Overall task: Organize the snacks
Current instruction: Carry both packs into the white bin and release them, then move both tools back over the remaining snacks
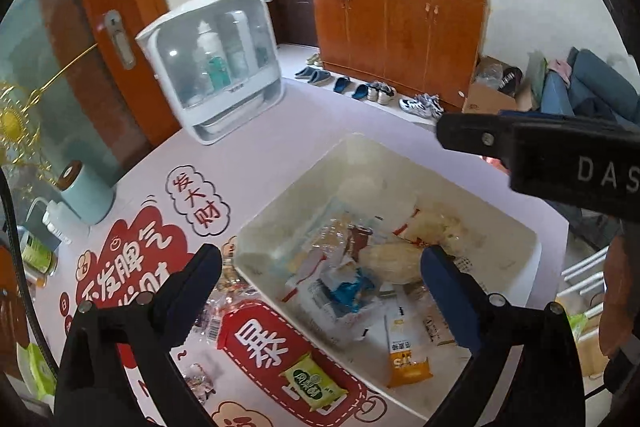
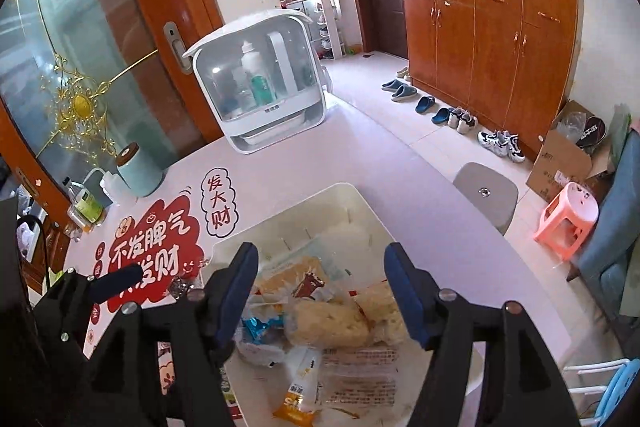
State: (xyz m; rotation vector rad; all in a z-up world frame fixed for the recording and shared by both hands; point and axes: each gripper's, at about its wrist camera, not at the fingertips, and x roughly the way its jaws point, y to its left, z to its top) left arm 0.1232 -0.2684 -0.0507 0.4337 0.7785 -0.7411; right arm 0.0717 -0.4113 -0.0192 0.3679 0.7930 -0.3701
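Observation:
A white bin (image 1: 516,227) (image 2: 360,201) on the table holds several snack packs: pale rice-cracker packs (image 1: 394,261) (image 2: 326,325), a blue-and-white pack (image 1: 352,291) (image 2: 258,327) and an orange sachet (image 1: 406,351) (image 2: 296,399). A green snack pack (image 1: 314,385) lies on the table mat outside the bin, at its near left. My left gripper (image 1: 320,259) is open and empty, above the bin's near-left corner. My right gripper (image 2: 320,259) is open and empty, above the bin's packs; its finger also shows in the left wrist view (image 1: 520,143).
A white storage case with bottles (image 1: 216,63) (image 2: 260,79) stands at the table's far side. A teal cylinder (image 1: 86,195) (image 2: 136,169) and squeeze bottle stand left. Clear wrappers (image 1: 224,291) lie left of the bin. A grey chair (image 2: 486,193) and pink stool (image 2: 566,219) stand right.

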